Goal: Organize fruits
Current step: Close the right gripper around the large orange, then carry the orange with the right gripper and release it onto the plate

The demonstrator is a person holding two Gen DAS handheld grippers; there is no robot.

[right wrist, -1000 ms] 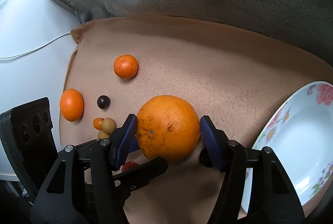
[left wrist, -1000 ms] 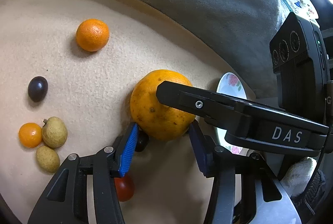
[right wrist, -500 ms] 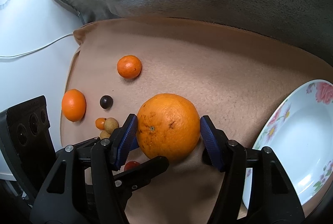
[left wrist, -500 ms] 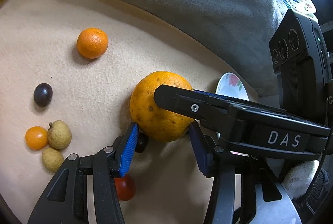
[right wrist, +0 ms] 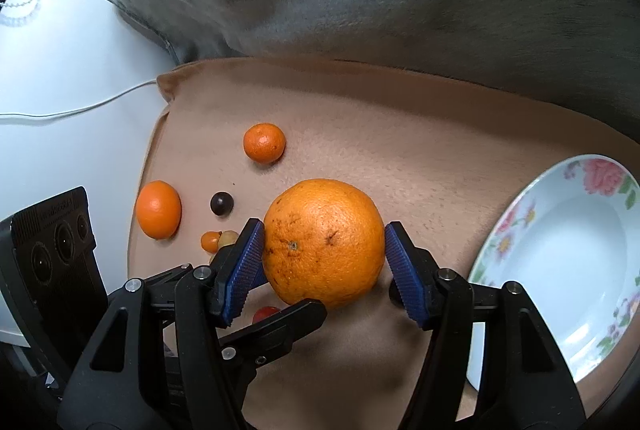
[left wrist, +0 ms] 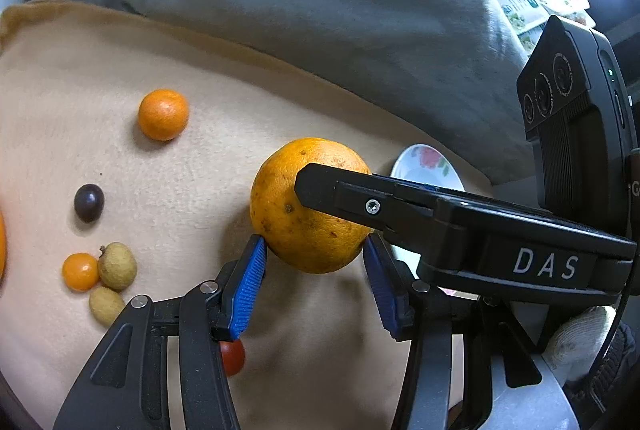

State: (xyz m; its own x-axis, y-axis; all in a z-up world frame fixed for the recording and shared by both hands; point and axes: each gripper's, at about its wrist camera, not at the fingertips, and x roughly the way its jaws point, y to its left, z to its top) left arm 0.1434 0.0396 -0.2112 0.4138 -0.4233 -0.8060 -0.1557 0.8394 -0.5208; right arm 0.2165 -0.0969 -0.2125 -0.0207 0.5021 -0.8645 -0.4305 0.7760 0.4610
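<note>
A tan fleece blanket (right wrist: 420, 158) is spread as the surface. On it, far left, a small mandarin (right wrist: 264, 142) is seen; nearer, a second mandarin (right wrist: 158, 209), a dark round fruit (right wrist: 221, 203), a kumquat (left wrist: 80, 271) touching two pale longans (left wrist: 117, 265), and a red tomato (left wrist: 233, 357). At the right a flowered plate (right wrist: 516, 214) is placed.

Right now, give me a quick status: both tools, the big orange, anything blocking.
Right tool shut on the big orange. Left tool open, straddling it from below. Floral plate empty, path to it unobstructed.
</note>
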